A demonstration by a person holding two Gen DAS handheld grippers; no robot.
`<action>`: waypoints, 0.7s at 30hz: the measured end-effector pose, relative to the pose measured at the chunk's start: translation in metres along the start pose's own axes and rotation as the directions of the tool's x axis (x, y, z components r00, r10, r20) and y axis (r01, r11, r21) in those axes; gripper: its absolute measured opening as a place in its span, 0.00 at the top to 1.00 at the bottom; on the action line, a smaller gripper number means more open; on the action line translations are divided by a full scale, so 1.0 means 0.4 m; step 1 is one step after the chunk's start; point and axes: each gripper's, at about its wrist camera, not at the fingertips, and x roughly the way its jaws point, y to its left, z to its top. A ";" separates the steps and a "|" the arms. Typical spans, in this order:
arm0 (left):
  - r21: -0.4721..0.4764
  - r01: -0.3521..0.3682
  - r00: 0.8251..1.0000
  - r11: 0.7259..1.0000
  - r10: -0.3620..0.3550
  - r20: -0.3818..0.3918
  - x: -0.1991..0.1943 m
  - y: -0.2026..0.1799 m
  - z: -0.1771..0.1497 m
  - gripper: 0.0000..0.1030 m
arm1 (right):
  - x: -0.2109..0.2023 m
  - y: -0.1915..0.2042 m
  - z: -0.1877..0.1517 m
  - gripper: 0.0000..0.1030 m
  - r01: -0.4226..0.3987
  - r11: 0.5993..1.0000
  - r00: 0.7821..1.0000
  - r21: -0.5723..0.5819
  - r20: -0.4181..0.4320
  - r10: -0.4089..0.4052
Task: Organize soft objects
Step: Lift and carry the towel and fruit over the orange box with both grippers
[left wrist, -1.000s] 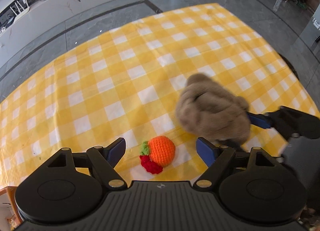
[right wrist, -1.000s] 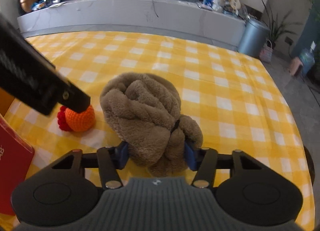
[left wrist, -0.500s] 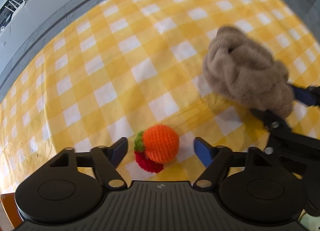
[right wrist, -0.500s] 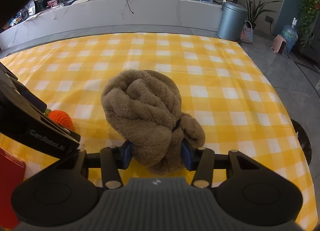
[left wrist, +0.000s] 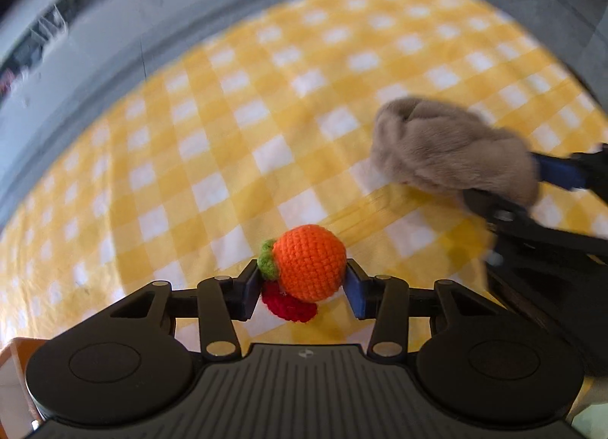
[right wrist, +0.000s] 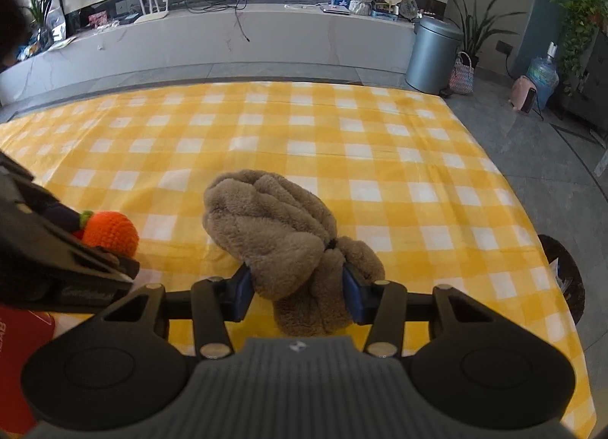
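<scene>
Closing left gripper (left wrist: 302, 287) around crocheted orange (left wrist: 309, 262), right gripper (right wrist: 296, 292) pinching brown plush (right wrist: 277, 241)

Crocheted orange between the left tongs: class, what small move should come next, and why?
Probably a short lift. The left tongs have just been closing, and their blue pads now sit against both sides of the crocheted orange, which looks to be still on the checked cloth. The right tongs already grip the brown plush.

left tool (left wrist: 302, 287): pitched steeply down near the worktop's (left wrist: 235, 142) near edge, jaws just closing, blue pads at both sides of the crocheted orange (left wrist: 309, 266) | right tool (right wrist: 296, 289): angled down, pads clamped on the brown plush (right wrist: 277, 237)
</scene>
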 end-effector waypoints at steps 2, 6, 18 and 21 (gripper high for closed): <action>0.062 -0.006 0.993 0.998 -0.001 0.121 -0.080 -0.028 -0.024 0.50 | -0.012 -0.003 -0.002 0.55 0.001 1.000 1.000 0.021 0.002 -0.001; 0.031 0.027 0.970 0.999 -0.033 0.242 -0.214 -0.034 -0.091 0.50 | -0.042 -0.003 -0.006 0.58 -0.015 0.999 0.999 0.040 0.032 0.014; -0.031 0.124 0.913 0.992 -0.102 0.396 -0.437 0.000 -0.312 0.49 | -0.079 0.018 -0.039 0.63 -0.025 1.000 0.999 -0.003 0.035 0.025; -0.054 0.104 0.922 0.993 -0.076 0.380 -0.408 0.020 -0.306 0.49 | -0.083 0.019 -0.046 0.27 0.044 0.997 0.995 -0.060 0.097 -0.038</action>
